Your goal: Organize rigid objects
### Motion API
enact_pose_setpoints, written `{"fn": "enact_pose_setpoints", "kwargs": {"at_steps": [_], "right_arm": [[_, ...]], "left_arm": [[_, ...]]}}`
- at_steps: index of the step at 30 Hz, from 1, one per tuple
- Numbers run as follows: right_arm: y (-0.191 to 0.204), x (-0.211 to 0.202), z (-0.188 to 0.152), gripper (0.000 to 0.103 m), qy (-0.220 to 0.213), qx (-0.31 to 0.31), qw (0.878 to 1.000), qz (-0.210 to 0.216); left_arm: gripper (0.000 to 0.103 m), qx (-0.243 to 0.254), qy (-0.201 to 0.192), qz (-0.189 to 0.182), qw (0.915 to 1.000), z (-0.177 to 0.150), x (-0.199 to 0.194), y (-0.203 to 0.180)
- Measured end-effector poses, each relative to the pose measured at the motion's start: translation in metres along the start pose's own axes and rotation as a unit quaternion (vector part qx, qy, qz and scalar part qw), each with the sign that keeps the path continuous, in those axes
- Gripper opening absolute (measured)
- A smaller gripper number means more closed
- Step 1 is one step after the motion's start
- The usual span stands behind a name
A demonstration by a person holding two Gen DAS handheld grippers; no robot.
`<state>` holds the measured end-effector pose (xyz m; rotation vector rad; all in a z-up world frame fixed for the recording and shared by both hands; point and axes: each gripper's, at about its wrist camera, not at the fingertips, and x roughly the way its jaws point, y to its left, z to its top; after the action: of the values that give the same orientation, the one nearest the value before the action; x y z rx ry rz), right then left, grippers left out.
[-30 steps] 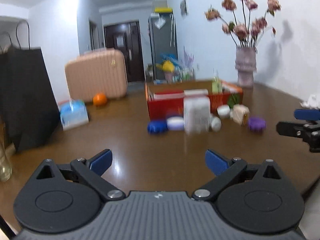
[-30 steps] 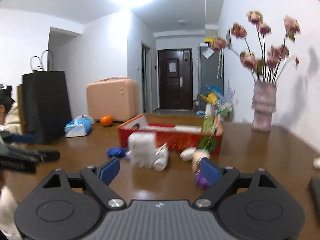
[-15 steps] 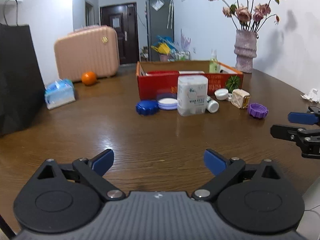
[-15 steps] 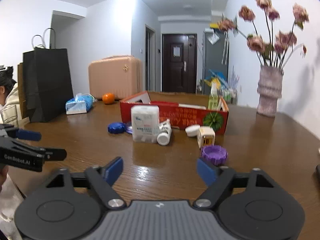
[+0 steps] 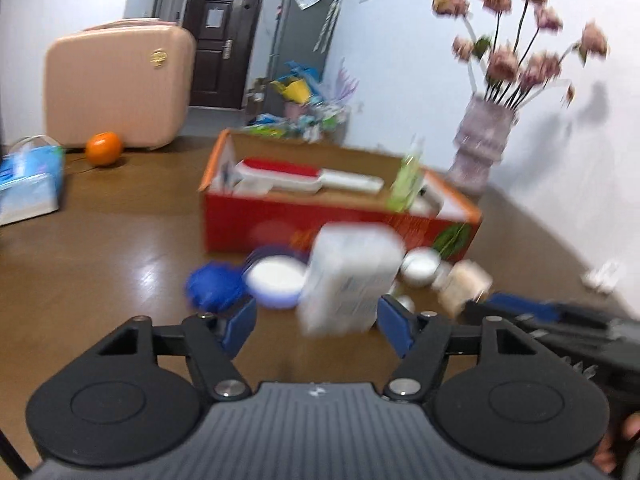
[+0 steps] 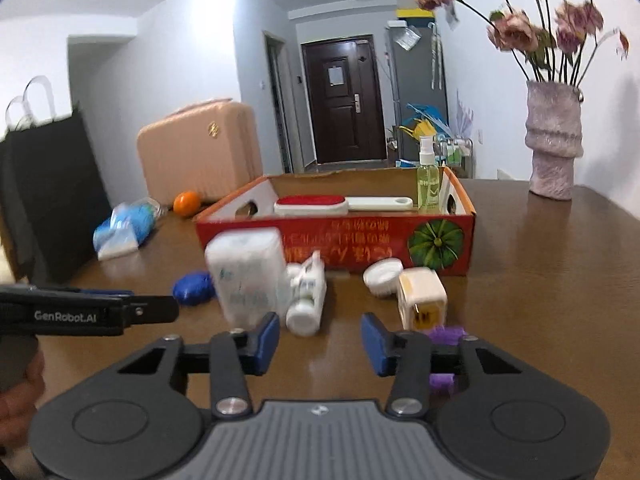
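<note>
Both hand-held grippers point slightly down over the brown tabletop point(image 6: 540, 280) toward a group of small things in front of a red cardboard box point(image 6: 360, 248). The left hand-held gripper point(image 5: 316, 326) has its jaws half wide and closing; the white rectangular container point(image 5: 350, 280) stands just ahead of its blue pads point(image 5: 240, 326), but the picture is blurred and the pads do not press on it. To the left of this container lie a blue lid point(image 5: 214, 286) and a white round lid point(image 5: 276, 280). The right hand-held gripper point(image 6: 320, 340) is narrower, and its jaws are closing too, with only bare tabletop between them. Just ahead of its left pad lies a small white bottle point(image 6: 306, 300) on its side, touching the white container. Ahead of its right pad stands a small cream box point(image 6: 422, 298), a white round jar point(image 6: 382, 276) behind it, and a purple lid point(image 6: 446, 338) is partly hidden by the right finger. Inside the red box lie a red-and-white brush point(image 6: 340, 205) and an upright green spray bottle point(image 6: 428, 180).
</note>
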<state>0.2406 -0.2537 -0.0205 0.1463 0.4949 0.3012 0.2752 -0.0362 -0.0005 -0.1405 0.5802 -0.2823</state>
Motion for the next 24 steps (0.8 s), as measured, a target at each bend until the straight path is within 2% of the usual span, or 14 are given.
{"fn": "enact_pose_setpoints", "kwargs": {"at_steps": [2, 4, 5, 6, 7, 9, 14, 24], "right_arm": [[0.0, 0.012, 0.015, 0.037, -0.009, 0.009, 1.0, 0.025], [0.003, 0.026, 0.027, 0.036, -0.014, 0.011, 0.999, 0.048], [0.004, 0.035, 0.033, 0.033, -0.012, 0.013, 0.998, 0.058], [0.006, 0.042, 0.036, 0.028, -0.01, 0.014, 0.998, 0.064], [0.008, 0.05, 0.04, 0.026, -0.004, 0.016, 0.998, 0.069], [0.007, 0.064, 0.042, 0.021, 0.009, 0.03, 0.996, 0.087], [0.003, 0.068, 0.041, 0.02, 0.013, 0.05, 0.994, 0.101], [0.015, 0.01, 0.005, 0.023, 0.002, 0.051, 0.991, 0.124]], "left_arm": [[0.059, -0.004, -0.006, -0.014, 0.9999, 0.016, 0.014, 0.0], [0.043, -0.011, 0.0, -0.016, 0.9998, 0.027, 0.028, 0.002], [0.04, -0.019, 0.005, -0.02, 0.9996, 0.031, 0.035, 0.004], [0.031, -0.03, 0.012, -0.027, 0.9991, 0.034, 0.042, 0.007], [0.027, -0.043, 0.02, -0.039, 0.9981, 0.036, 0.048, 0.011], [0.026, -0.067, 0.022, -0.05, 0.9963, 0.034, 0.051, 0.017], [0.025, -0.081, 0.016, -0.054, 0.9951, 0.027, 0.043, 0.02], [0.026, -0.097, 0.001, -0.067, 0.993, -0.017, -0.016, 0.006]]}}
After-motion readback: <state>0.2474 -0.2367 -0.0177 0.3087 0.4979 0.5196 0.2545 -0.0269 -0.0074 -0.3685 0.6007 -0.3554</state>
